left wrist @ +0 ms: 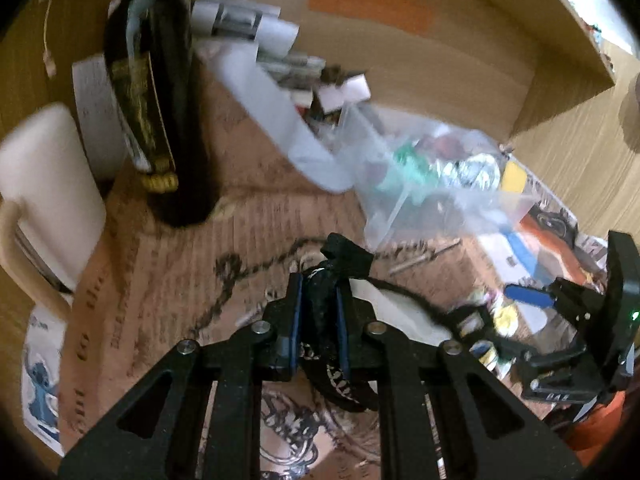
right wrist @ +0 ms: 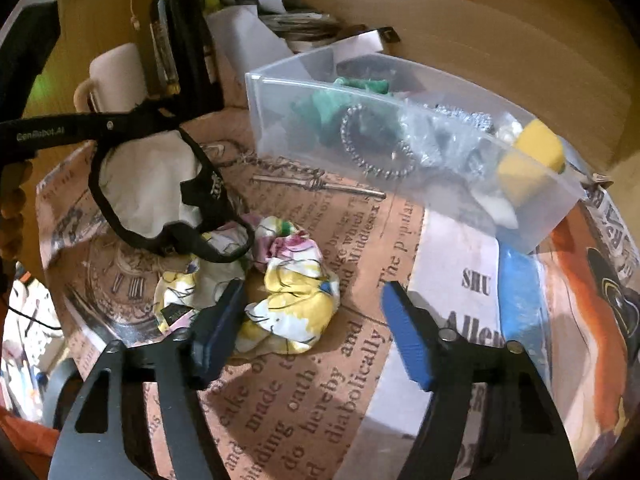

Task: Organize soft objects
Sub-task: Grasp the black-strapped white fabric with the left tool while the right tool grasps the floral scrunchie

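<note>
A dark bottle [left wrist: 160, 92] stands beside a cream mug [left wrist: 48, 196] (blurred, perhaps ceramic) on newsprint-patterned paper [right wrist: 304, 400].

So the surface is a wooden desk [right wrist: 608, 92], mostly covered by a vintage newspaper-print mat [right wrist: 320, 392] running under both tongs. Ahead of the right tongs' tips sits a crumpled yellow floral scrunchie [right wrist: 292, 300], touching the left finger. Further ahead and right is a clear plastic bin [right wrist: 400, 168], resting on the mat. Left of the scrunchie lies a white cloth [right wrist: 148, 184]. Far ahead-left of the left tongs stand a dark bottle [left wrist: 160, 92] and a cream mug [left wrist: 48, 184], side by side. A blue cartoon sticker sheet [left wrist: 40, 376] lies at the mat's left edge.
</note>
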